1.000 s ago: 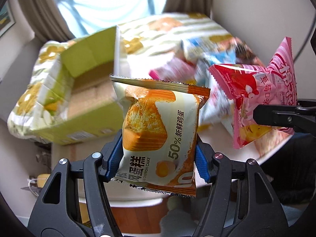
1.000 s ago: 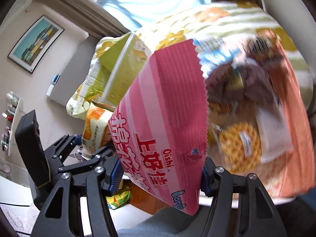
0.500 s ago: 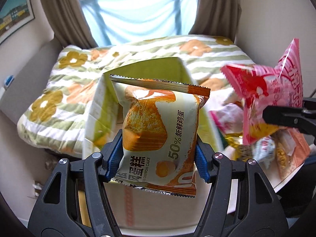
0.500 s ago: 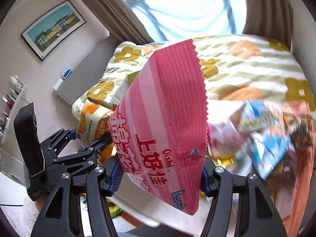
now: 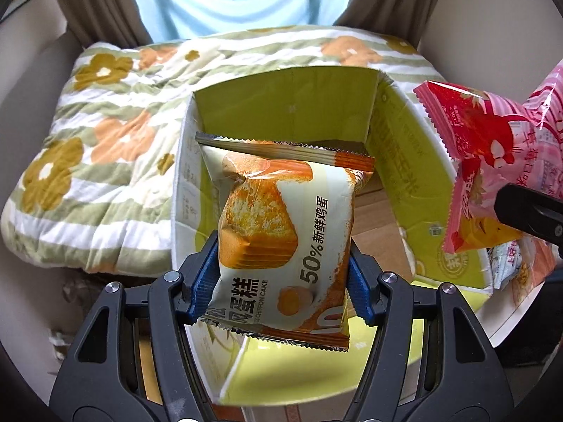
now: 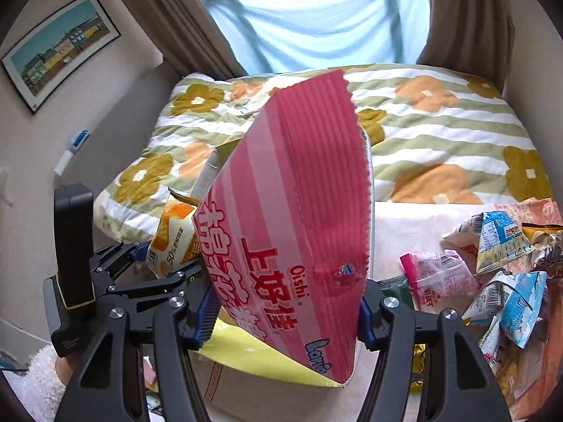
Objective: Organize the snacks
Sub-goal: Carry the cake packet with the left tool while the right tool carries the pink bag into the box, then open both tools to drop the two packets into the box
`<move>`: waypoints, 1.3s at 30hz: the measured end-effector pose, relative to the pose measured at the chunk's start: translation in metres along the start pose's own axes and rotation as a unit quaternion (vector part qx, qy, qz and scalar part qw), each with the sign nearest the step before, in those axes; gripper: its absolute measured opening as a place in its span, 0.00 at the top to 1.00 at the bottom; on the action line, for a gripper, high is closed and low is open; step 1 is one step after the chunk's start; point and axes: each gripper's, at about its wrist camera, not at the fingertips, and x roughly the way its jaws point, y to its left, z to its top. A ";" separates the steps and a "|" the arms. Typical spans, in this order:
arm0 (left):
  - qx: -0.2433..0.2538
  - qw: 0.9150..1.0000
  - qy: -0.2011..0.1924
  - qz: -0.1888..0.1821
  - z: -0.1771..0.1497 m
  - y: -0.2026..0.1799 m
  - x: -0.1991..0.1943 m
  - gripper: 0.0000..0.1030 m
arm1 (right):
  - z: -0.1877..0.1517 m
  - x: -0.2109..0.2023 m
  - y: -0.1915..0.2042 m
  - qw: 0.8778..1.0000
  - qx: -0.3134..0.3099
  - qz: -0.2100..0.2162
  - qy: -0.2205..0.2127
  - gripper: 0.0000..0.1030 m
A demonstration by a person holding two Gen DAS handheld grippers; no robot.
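My left gripper [image 5: 281, 277] pinches the cake pack [image 5: 281, 232] over the box [image 5: 281, 105]; my right gripper [image 6: 285, 313] clamps the pink bag [image 6: 292, 218].

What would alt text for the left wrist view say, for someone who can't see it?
The left gripper holds an orange and white chiffon cake packet upright between its blue-padded fingers, above an open yellow-green box. At the right edge, a pink snack bag is held by the other gripper. Behind lie a flowered quilt and curtains.
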 end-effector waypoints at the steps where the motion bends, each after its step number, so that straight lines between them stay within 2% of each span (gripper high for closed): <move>1: 0.005 1.000 0.007 -0.003 0.001 -0.002 0.005 0.42 | 0.000 0.002 0.001 1.000 0.001 -0.005 0.003 0.43; 9: 0.046 0.996 0.061 -0.038 -0.009 -0.019 0.032 0.39 | 0.001 0.023 -0.002 0.999 0.007 -0.025 0.036 0.43; 10: 0.052 0.996 0.066 -0.039 -0.011 -0.021 0.034 0.32 | -0.001 0.023 -0.004 0.999 0.007 -0.026 0.038 0.43; 11: 0.054 0.996 0.068 -0.035 -0.012 -0.022 0.034 0.19 | -0.001 0.024 -0.006 0.999 0.008 -0.027 0.041 0.43; 13: 0.053 0.996 0.060 -0.031 -0.015 -0.022 0.027 0.02 | -0.002 0.025 -0.006 0.998 0.010 -0.028 0.046 0.43; 17: 0.042 0.998 0.041 -0.009 -0.023 -0.016 0.012 0.00 | -0.002 0.024 -0.009 0.999 0.006 -0.025 0.046 0.43; 21: 0.000 0.999 0.034 0.018 -0.031 -0.006 0.000 0.00 | -0.007 0.028 -0.006 0.998 -0.013 -0.031 0.056 0.42; 24: -0.019 0.999 0.023 0.020 -0.037 -0.003 -0.009 0.00 | -0.013 0.036 -0.003 0.996 -0.032 -0.045 0.064 0.42; 27: -0.019 0.999 0.024 0.025 -0.038 0.000 -0.013 0.00 | -0.016 0.043 -0.002 0.996 -0.037 -0.038 0.072 0.42; 32: -0.025 0.999 0.017 0.036 -0.038 0.000 -0.020 0.00 | -0.018 0.049 -0.001 0.996 -0.044 -0.044 0.060 0.40; 35: -0.030 0.999 0.015 0.037 -0.036 0.001 -0.021 0.00 | -0.019 0.049 -0.002 0.997 -0.052 -0.054 0.037 0.17; 36: -0.031 0.999 0.014 0.038 -0.037 0.002 -0.021 0.00 | -0.020 0.046 -0.001 0.997 -0.054 -0.053 0.022 0.04; 37: -0.032 0.999 0.015 0.040 -0.037 0.003 -0.022 0.00 | -0.021 0.043 -0.001 0.997 -0.055 -0.050 0.011 0.01; 39: -0.035 0.998 0.015 0.042 -0.039 0.005 -0.022 0.00 | -0.024 0.039 0.000 0.998 -0.056 -0.043 -0.001 0.01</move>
